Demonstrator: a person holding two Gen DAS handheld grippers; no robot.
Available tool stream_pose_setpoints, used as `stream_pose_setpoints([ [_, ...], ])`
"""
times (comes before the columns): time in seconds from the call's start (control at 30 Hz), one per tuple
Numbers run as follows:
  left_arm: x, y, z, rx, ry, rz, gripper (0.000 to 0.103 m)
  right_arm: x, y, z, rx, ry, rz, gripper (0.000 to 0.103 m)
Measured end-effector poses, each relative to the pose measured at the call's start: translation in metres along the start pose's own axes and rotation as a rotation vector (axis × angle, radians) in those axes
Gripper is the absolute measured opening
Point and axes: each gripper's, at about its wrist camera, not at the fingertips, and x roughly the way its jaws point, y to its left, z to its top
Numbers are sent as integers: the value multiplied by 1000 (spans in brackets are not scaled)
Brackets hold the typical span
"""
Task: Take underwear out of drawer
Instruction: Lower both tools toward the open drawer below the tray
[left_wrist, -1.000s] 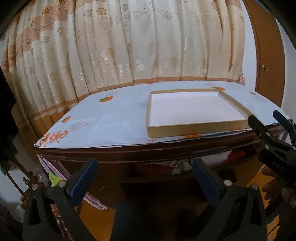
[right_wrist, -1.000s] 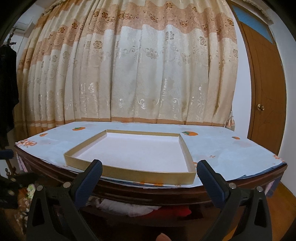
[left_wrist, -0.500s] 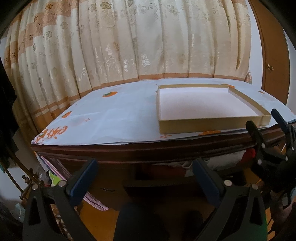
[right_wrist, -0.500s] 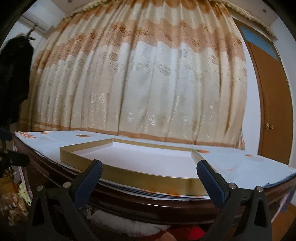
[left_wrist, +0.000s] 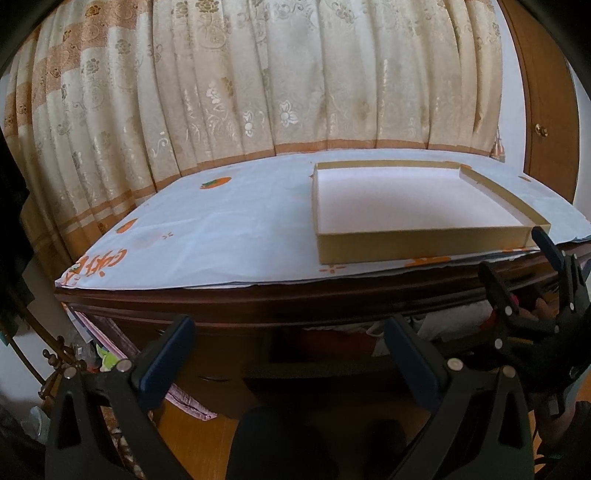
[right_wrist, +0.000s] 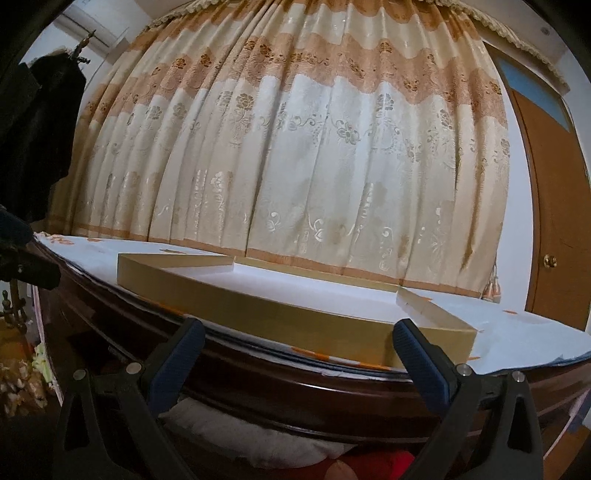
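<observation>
A dark wooden dresser (left_wrist: 229, 301) has its top drawer pulled open below the tabletop. White (left_wrist: 454, 321) and red folded garments lie inside it; in the right wrist view the white cloth (right_wrist: 236, 435) and red cloth (right_wrist: 373, 463) sit just under the gripper. My left gripper (left_wrist: 286, 354) is open in front of the drawer's dark left part, holding nothing. My right gripper (right_wrist: 295, 360) is open just before the drawer opening, below the tabletop edge. From the left wrist view the right gripper (left_wrist: 517, 266) appears at the far right, over the drawer.
A shallow gold cardboard box lid (left_wrist: 417, 243) with a white inside rests on the pale printed cloth (left_wrist: 207, 236) covering the top. Patterned curtains (right_wrist: 295, 166) hang behind. A brown door (right_wrist: 557, 229) stands at the right. Clutter (left_wrist: 74, 365) lies on the floor at the left.
Both grippers have dropped lower and moved in toward the drawer; the right one now looks level with the tabletop edge, with the clothes closer beneath it. Both stay open.
</observation>
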Motion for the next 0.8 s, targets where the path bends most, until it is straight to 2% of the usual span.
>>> stream_pose_setpoints([
  [0.33, 2, 1, 1, 6, 9, 7, 103, 4, 7, -3, -70, 17, 0, 103],
  [0.8, -2, 0, -3, 7, 26, -10, 103, -7, 2, 0, -49, 79, -1, 103],
])
